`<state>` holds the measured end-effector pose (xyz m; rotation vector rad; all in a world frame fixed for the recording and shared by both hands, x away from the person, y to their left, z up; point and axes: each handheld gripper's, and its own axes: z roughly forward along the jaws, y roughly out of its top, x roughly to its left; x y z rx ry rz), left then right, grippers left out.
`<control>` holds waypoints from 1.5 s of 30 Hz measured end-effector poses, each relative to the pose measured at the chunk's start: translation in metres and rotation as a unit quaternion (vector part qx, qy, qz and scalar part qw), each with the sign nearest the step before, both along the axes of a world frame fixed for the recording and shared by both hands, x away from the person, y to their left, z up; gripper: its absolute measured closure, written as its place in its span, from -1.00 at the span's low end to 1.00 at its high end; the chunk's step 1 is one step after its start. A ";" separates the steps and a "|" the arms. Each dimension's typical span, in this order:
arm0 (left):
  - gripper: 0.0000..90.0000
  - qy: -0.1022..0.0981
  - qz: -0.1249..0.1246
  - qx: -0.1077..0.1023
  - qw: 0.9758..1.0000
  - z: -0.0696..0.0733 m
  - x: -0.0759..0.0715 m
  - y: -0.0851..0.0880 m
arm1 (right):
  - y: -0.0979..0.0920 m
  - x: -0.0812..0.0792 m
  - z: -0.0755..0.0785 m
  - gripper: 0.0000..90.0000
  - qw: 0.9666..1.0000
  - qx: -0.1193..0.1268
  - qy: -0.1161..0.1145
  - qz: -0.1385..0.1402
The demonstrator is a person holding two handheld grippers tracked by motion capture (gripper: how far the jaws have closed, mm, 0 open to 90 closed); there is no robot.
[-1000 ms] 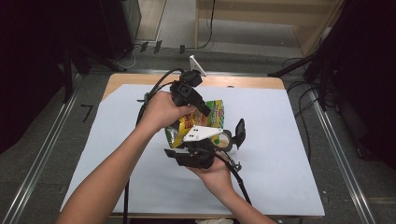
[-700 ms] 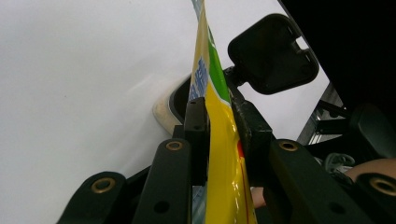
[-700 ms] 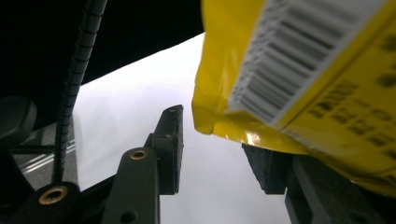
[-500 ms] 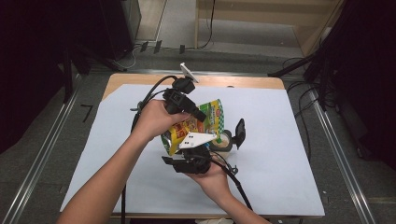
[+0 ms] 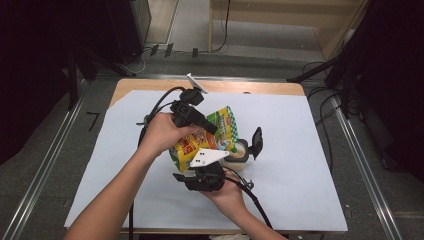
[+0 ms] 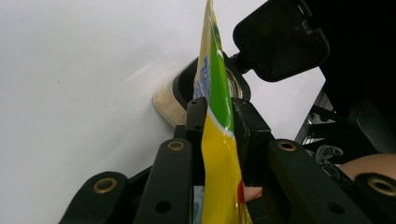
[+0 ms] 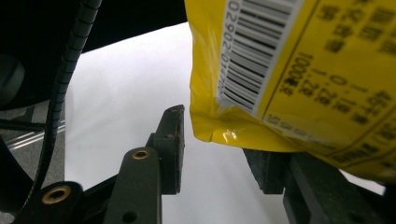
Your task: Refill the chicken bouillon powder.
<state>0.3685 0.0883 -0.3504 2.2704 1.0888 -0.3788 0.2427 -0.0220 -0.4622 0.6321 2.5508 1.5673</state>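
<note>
Yellow-green pouch (image 5: 202, 137) held upright over mid-bench, just beside a jar (image 5: 239, 152) with its black lid (image 5: 256, 141) flipped open. Left tongs (image 6: 215, 114) pinched on the pouch's thin top seam. Right tongs (image 7: 219, 154) partly open under the bottom corner — pads not seen pressing. Judged light, soft, crinkly and slick; loose contents likely to shift. Best taken at the flat sealed edges — the belly would buckle or slide.
</note>
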 end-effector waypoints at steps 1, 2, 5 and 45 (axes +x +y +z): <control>0.74 0.002 0.001 -0.003 1.000 -0.001 0.000 0.000 | 0.000 -0.001 -0.001 0.36 1.000 -0.002 0.002 0.002; 0.74 0.003 0.002 -0.003 1.000 -0.003 0.000 0.000 | 0.000 -0.001 -0.002 0.36 1.000 -0.003 -0.001 0.002; 0.75 0.007 0.001 -0.008 1.000 -0.007 0.000 0.001 | -0.001 -0.001 -0.005 0.36 1.000 -0.006 -0.003 0.005; 0.83 -0.017 -0.002 -0.067 0.998 -0.029 -0.013 0.013 | -0.007 0.002 -0.029 0.34 0.999 -0.051 0.013 0.009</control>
